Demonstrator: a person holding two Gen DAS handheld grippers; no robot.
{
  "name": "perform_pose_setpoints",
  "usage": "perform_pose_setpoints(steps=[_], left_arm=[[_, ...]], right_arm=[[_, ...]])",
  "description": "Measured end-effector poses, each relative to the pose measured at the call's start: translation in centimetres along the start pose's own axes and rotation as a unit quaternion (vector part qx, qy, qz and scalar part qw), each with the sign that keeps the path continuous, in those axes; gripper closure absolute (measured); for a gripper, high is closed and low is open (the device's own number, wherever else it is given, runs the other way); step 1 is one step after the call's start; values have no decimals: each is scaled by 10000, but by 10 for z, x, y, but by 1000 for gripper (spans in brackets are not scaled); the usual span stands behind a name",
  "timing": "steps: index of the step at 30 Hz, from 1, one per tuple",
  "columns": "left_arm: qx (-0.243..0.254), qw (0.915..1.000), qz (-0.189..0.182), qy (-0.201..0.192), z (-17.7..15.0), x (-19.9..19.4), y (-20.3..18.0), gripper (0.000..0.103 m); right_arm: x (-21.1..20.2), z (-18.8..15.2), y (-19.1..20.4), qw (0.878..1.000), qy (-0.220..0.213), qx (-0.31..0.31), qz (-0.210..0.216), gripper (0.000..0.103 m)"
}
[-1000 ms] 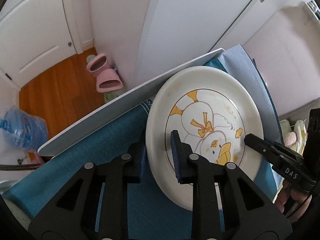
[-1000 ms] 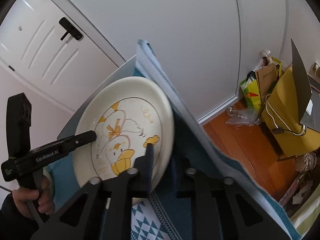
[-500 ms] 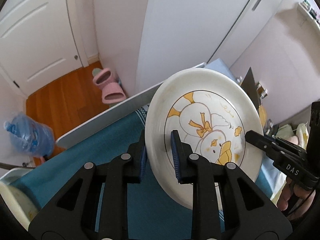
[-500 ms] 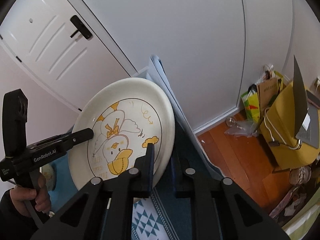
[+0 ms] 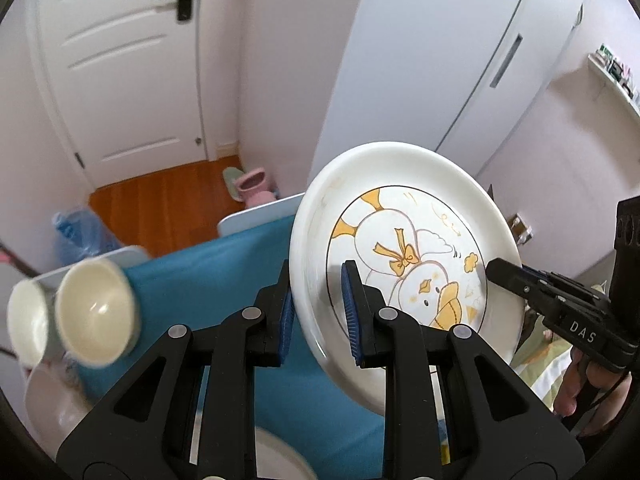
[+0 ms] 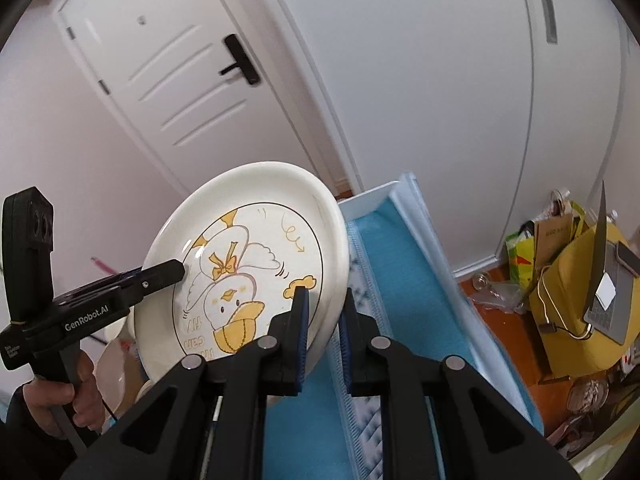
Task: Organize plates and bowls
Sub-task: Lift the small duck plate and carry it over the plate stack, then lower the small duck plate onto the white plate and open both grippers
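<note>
A white plate with a yellow duck drawing (image 5: 404,240) is held tilted in the air above the blue-covered table (image 5: 224,264). My left gripper (image 5: 318,312) is shut on its left rim. My right gripper (image 6: 324,332) is shut on its right rim, and the plate shows there too (image 6: 248,248). The right gripper also shows in the left wrist view (image 5: 516,280), and the left gripper in the right wrist view (image 6: 160,274). Two cream bowls (image 5: 94,312) stand at the table's left, blurred. Another white dish (image 5: 280,460) lies below my left gripper.
The white table edge (image 6: 424,220) runs along the blue cloth (image 6: 384,264). A white door (image 5: 120,60) and a wood floor (image 5: 160,208) with pink slippers (image 5: 254,190) are beyond. A water jug (image 5: 80,232) stands left. Bags and a laptop (image 6: 600,288) are right.
Both grippers have lifted the plate higher and moved it left over the table. The bowls and more of the door have come into view.
</note>
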State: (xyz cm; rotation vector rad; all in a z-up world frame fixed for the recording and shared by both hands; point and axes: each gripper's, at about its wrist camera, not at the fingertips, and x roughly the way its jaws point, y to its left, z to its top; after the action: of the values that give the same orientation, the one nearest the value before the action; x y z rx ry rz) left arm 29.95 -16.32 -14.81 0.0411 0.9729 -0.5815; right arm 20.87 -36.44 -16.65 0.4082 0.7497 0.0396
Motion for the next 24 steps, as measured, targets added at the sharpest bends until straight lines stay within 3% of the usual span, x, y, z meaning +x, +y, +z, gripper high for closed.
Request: perform_pose_setpoints(steps=[5, 12, 24], left_arm=[[-282, 9993, 190, -133, -38, -48, 14, 83], [-887, 9947, 513, -61, -100, -89, 43, 83], [-2292, 9655, 1194, 326, -203, -73, 101, 83]], right_arm=[[-21, -24, 35, 9994, 43, -276, 196, 90], [-18, -66, 69, 9953, 514, -600, 562, 90], [46, -135, 111, 9682, 1394, -1753, 1112, 90]])
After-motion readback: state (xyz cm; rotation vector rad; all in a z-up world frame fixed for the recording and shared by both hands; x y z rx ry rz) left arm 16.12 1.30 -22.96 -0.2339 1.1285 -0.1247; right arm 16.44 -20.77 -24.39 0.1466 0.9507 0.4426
